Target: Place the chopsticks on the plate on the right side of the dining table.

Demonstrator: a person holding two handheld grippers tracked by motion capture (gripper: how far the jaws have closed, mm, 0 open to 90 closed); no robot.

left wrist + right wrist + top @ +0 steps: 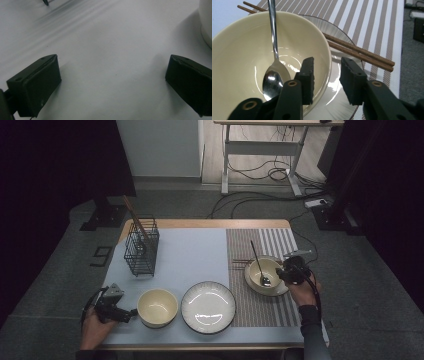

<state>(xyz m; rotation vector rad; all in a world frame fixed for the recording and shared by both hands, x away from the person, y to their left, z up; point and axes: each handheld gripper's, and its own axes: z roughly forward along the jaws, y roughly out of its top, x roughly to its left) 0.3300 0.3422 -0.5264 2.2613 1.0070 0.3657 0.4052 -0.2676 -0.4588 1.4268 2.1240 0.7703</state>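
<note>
A cream bowl (pixel 270 268) (pixel 242 50) stands on a small glass plate (pixel 281 290) (pixel 337 100) on the striped placemat (pixel 260 312) (pixel 367 20). A metal spoon (pixel 257 260) (pixel 273 75) lies in it, handle pointing away. My right gripper (pixel 280 272) (pixel 327 75) straddles the bowl's right rim, one jaw inside and one outside; the outer pad stands off the wall. Brown chopsticks (pixel 240 261) (pixel 362 52) lie behind the bowl. My left gripper (pixel 131 314) (pixel 112 82) rests open on the pale blue mat (pixel 100 37), just left of a second cream bowl (pixel 157 307) (pixel 206 22).
A ribbed plate (pixel 208 307) sits between the two bowls. A black wire basket (pixel 141 247) holding chopsticks (pixel 135 217) stands at the back left of the mat. The person's hands come in at the front edge. Cables and a desk frame lie on the floor beyond.
</note>
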